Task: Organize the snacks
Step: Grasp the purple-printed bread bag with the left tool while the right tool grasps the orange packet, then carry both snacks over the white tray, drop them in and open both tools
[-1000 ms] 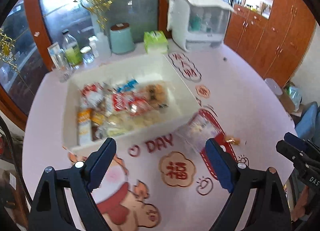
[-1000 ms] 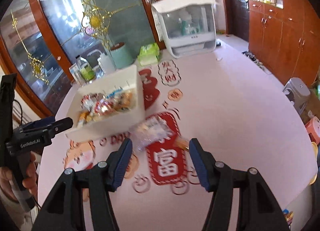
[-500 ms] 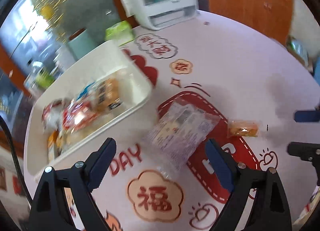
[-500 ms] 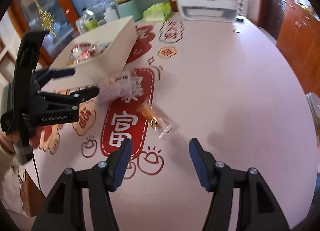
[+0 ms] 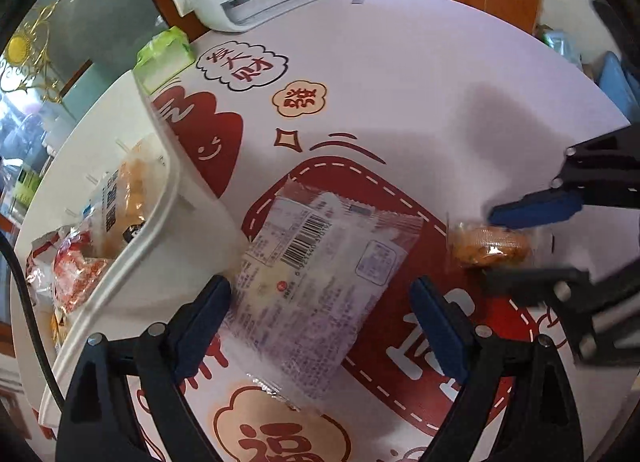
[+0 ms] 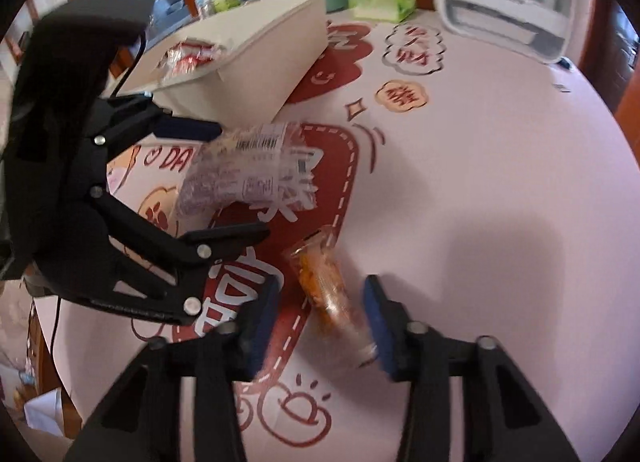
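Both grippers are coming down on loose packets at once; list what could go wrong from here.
1. The right gripper is closing around the small orange snack; its slippery clear wrapper may squirt out or the contents crush.
2. The left gripper straddles the large clear packet beside the white bin; a finger could catch the bin's wall.

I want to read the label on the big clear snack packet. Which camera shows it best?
The left wrist view: the clear snack packet lies flat and sharp between the open left gripper, barcode facing up. The right wrist view shows the packet farther off, blurred, foreshortened and partly behind the left gripper.
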Available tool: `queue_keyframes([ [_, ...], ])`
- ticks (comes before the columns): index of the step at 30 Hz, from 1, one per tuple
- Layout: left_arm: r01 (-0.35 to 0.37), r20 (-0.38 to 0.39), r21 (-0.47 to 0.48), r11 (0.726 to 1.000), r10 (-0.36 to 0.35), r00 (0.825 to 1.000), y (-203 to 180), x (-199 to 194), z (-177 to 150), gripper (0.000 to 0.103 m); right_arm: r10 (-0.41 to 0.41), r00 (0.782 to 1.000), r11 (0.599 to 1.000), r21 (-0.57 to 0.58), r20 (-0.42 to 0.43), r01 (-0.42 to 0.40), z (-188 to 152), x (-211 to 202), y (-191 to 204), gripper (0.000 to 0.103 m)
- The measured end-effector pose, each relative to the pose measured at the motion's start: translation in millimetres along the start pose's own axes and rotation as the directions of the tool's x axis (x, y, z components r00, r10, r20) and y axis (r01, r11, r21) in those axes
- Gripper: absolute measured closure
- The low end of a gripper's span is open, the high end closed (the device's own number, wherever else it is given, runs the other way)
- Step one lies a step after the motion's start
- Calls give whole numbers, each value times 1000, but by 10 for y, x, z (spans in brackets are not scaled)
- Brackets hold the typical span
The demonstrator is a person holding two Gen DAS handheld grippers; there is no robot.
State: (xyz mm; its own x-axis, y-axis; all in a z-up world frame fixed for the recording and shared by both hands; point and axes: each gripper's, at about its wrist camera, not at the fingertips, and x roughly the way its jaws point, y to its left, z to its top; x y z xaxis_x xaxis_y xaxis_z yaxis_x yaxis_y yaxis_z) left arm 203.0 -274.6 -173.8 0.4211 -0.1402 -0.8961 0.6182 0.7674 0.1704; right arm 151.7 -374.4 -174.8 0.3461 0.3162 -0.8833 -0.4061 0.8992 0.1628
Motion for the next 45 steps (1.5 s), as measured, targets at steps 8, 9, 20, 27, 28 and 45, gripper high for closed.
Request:
queue_keyframes([
  [8,18,3,0,1000,-18,1000,-47,10,-4,49,-21,1000,999,-38,20,22,-35,-29,-31,81],
  [9,11,6,2,1000,-11,1000,-78,-3,-9,50,-17,1000,999,-33,19,18,-65,-46,-40,81],
  [20,87,4,-145,986,-87,996,-333,-308,-236,58,62,997,994,88,34,-65,-442,-364,-32,81],
  [27,62,-14,-271,961,-68,998,-295,-718,-509,58,92,994,991,91,64,-98,-456,-600,201,81],
  [28,52,-14,-286,957,-58,998,-264,-795,-545,58,94,993,991,85,68,-100,-441,-625,248,81],
  [45,-108,39,-417,903,136,990,830,-1810,-1151,58,90,985,995,20,147,-93,272,-902,1432,81],
])
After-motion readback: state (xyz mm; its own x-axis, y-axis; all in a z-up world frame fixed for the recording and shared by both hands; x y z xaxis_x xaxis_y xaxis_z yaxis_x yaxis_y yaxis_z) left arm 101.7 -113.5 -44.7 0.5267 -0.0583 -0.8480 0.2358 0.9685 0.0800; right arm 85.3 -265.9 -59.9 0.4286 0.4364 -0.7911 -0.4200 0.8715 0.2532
